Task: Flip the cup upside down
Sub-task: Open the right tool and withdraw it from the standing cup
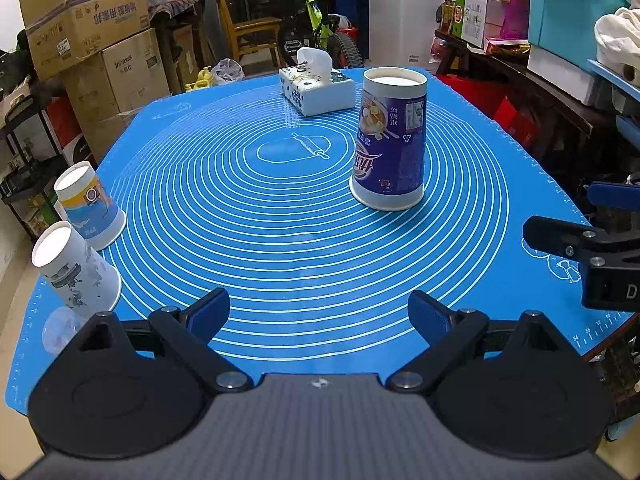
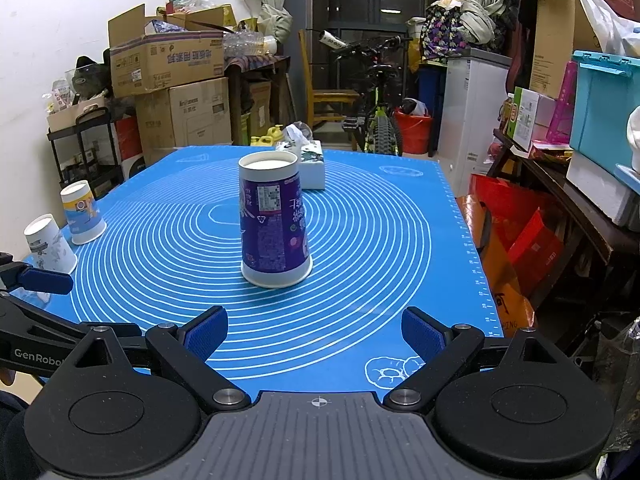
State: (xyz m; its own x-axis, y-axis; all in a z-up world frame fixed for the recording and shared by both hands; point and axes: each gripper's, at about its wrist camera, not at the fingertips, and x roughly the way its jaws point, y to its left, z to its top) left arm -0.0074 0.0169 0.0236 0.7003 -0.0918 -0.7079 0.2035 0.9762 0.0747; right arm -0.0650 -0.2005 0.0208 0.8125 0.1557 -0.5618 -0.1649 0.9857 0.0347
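Observation:
A tall purple paper cup (image 1: 390, 140) stands upside down, rim on the blue mat (image 1: 280, 220), right of the mat's centre. It also shows in the right wrist view (image 2: 274, 220), straight ahead of my right gripper. My left gripper (image 1: 318, 316) is open and empty over the mat's near edge, well short of the cup. My right gripper (image 2: 314, 334) is open and empty, a short way in front of the cup. The right gripper also shows at the right edge of the left wrist view (image 1: 588, 236).
Two smaller paper cups (image 1: 90, 206) (image 1: 76, 270) stand upside down at the mat's left edge. A tissue box (image 1: 316, 88) sits at the far side. Cardboard boxes (image 1: 92, 36), a bicycle (image 2: 376, 120) and storage shelves (image 2: 560, 168) surround the table.

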